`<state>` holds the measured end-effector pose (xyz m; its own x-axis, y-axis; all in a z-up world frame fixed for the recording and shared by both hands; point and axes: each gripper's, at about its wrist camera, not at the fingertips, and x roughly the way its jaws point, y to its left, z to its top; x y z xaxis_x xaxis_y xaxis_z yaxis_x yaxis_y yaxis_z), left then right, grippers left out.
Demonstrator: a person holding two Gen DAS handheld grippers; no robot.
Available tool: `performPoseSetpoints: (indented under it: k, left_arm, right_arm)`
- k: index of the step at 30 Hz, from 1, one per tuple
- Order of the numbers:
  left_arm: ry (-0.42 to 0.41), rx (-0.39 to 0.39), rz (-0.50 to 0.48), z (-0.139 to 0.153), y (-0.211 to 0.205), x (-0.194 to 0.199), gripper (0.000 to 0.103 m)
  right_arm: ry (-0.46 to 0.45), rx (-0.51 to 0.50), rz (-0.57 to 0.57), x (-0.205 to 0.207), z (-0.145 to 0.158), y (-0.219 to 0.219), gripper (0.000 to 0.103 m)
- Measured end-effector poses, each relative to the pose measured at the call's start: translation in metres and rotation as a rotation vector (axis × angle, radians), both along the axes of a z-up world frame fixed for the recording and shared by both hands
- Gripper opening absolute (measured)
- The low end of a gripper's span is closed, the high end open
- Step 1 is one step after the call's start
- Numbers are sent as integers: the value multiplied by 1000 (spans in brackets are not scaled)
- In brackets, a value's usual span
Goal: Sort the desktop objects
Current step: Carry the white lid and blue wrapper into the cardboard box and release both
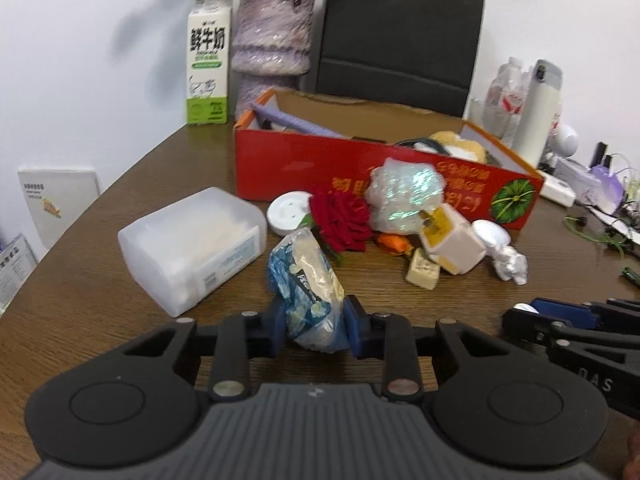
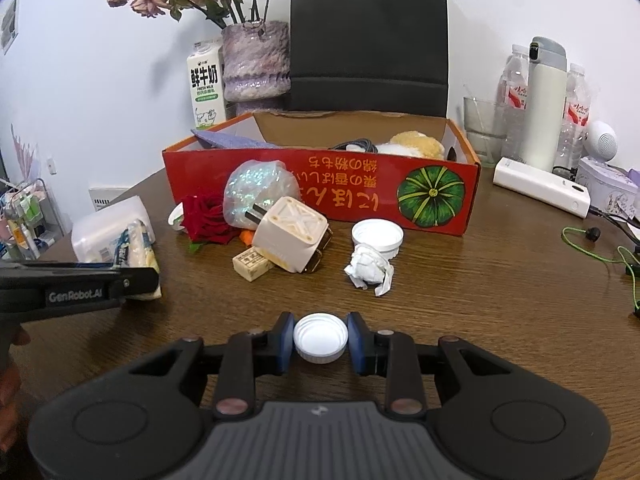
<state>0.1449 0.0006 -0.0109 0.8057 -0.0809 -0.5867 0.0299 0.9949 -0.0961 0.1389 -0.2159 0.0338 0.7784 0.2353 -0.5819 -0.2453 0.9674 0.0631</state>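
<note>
The left tongs (image 1: 313,330) are squeezing a soft, crinkly blue-and-cream plastic snack packet (image 1: 307,292); the right tongs (image 2: 320,340) are pinching a light, rigid white plastic cap (image 2: 320,338) across its rim.

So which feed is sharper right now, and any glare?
Right wrist view is crisper: red box lettering reads cleanly. Left wrist view is softer, its milk carton smeared. Glare only on the iridescent wrap. Both bend straight edges, fisheye style.

Left hand-held gripper (image 1: 314,330) and right hand-held gripper (image 2: 320,340) — both clamped, low, level.
</note>
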Motion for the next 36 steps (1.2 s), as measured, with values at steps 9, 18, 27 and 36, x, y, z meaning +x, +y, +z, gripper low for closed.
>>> performPoseSetpoints:
  k: [9, 18, 27, 36]
  left_arm:
    - [-45, 5, -12, 5, -2, -9, 30]
    - [-64, -16, -37, 17, -4, -14, 30]
    - [-88, -53, -80, 48, -9, -6, 30]
    - [-198, -79, -77, 87, -25, 32, 31]
  right_arm:
    - [-29, 0, -3, -5, 4, 0, 28]
    - [-58, 14, 9, -8, 14, -1, 28]
    - [-124, 12, 32, -2, 47, 2, 28]
    - [-211, 66, -2, 39, 86, -2, 28]
